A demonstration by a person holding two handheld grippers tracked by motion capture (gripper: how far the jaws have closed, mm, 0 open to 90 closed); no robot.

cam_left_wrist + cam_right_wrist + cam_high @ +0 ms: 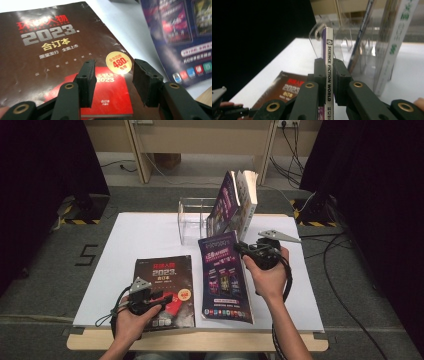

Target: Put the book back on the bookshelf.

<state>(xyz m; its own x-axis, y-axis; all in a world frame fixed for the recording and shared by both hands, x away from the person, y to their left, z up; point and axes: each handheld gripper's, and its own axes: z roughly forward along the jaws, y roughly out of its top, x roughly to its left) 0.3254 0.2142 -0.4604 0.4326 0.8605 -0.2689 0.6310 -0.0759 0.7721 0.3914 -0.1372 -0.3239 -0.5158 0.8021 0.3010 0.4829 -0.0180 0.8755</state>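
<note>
A dark brown magazine (164, 290) marked 2023 lies flat at the front left of the white board (150, 235). My left gripper (167, 303) hovers over its lower right corner. In the left gripper view the left gripper (113, 75) is open above the red inset on the brown magazine's cover (50, 50), with nothing between the pads. A purple magazine (225, 277) is raised at its far end. My right gripper (241, 249) holds it there. In the right gripper view the right gripper (329, 72) is shut on the purple magazine's white spine (329, 52).
A clear acrylic rack (192, 220) stands at the back of the board, with a purple magazine (225, 202) and a white-and-green book (247, 200) leaning in it. The table's wooden edge (200, 341) runs along the front. Cables lie on the floor at right.
</note>
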